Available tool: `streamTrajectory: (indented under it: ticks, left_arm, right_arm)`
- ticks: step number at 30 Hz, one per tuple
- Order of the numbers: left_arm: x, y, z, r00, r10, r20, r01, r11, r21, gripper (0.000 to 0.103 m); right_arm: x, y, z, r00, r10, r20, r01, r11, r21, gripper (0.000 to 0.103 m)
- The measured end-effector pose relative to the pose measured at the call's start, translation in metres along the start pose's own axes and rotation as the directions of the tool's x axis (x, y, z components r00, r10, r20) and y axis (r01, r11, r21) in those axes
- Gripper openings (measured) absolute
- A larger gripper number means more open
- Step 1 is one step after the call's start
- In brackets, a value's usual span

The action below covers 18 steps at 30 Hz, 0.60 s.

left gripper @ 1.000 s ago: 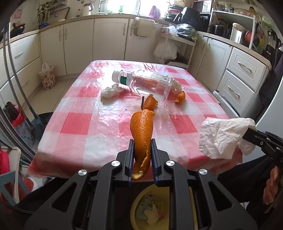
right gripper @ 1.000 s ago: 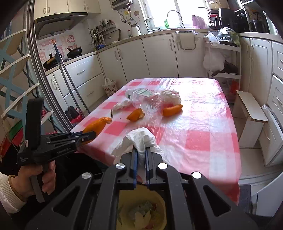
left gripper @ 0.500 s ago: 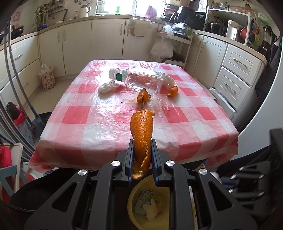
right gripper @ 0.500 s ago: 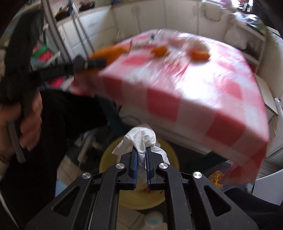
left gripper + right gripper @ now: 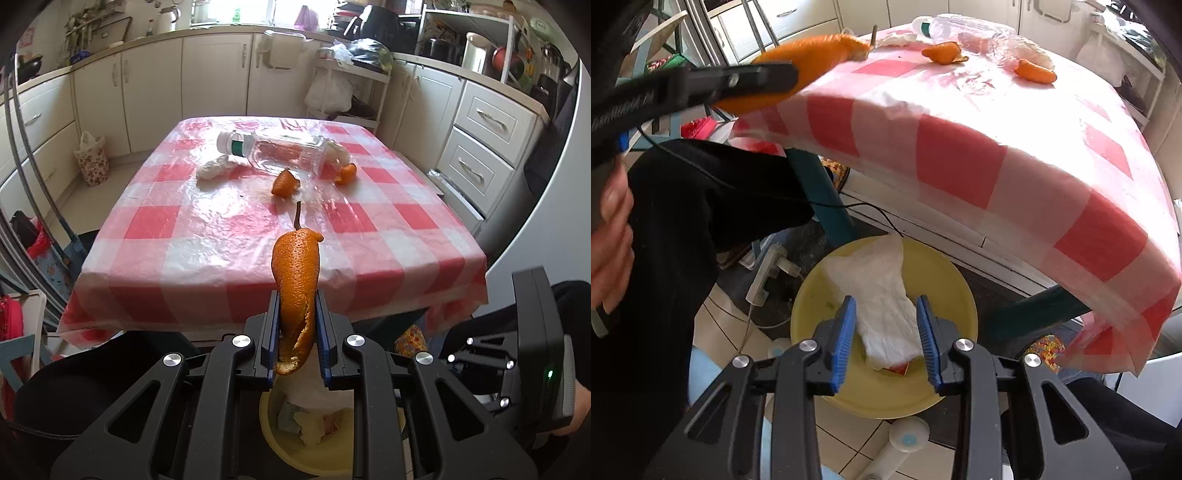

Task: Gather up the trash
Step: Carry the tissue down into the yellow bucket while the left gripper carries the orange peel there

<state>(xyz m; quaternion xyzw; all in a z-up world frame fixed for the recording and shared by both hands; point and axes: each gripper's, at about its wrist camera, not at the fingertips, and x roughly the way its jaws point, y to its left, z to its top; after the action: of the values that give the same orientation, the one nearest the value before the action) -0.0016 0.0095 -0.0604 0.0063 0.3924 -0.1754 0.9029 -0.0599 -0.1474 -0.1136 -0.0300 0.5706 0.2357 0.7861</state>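
Note:
My left gripper (image 5: 296, 314) is shut on a long orange peel (image 5: 297, 280), held upright in front of the table's near edge, above the yellow bin (image 5: 291, 448). In the right wrist view the same peel (image 5: 809, 62) sticks out of the left gripper at the upper left. My right gripper (image 5: 886, 325) is open above the yellow bin (image 5: 945, 291) on the floor. A white tissue (image 5: 882, 295) lies in the bin between and below the jaws. On the table lie a clear plastic bottle (image 5: 273, 151), a crumpled tissue (image 5: 214, 170) and two orange peels (image 5: 284, 182) (image 5: 347, 173).
The table has a red-and-white checked cloth (image 5: 221, 236) and teal legs (image 5: 820, 192). A power strip and cables (image 5: 768, 269) lie on the tiled floor beside the bin. Kitchen cabinets (image 5: 147, 88) line the walls. A bag (image 5: 90, 158) stands on the floor at left.
My right gripper has opened and let go of the white tissue, which now lies in the yellow bin. My left gripper still holds the orange peel and has pulled back slightly from the table.

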Motion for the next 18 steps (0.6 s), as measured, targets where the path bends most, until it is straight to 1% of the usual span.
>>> streamTrajectory:
  ticks: [4,6,9,13,18]
  left_arm:
    - [0.000,-0.007,-0.005,1.000,-0.004,-0.016,0.004,1.000,0.022,0.017]
    - [0.000,-0.010,-0.008,1.000,-0.007,-0.027,0.007,0.999,0.032,0.017]
    - [0.001,-0.017,-0.014,0.999,-0.012,-0.050,0.015,0.998,0.056,0.017]
    - [0.005,-0.026,-0.022,0.996,-0.019,-0.088,0.027,0.996,0.089,0.017]
    - [0.013,-0.039,-0.034,0.989,-0.028,-0.144,0.049,0.988,0.144,0.017]
  right_arm:
    - [-0.005,0.001,-0.001,1.000,-0.002,0.007,0.002,1.000,-0.001,0.035]
    - [-0.006,0.000,-0.002,1.000,-0.005,0.016,0.005,1.000,0.006,0.036]
    - [-0.013,-0.007,0.000,0.999,-0.019,0.046,0.017,0.999,0.037,0.038]
    - [-0.033,-0.020,0.003,0.991,-0.047,0.129,0.034,0.995,0.099,0.039]
    - [-0.057,-0.034,0.003,0.968,-0.083,0.235,0.042,0.984,0.173,0.040]
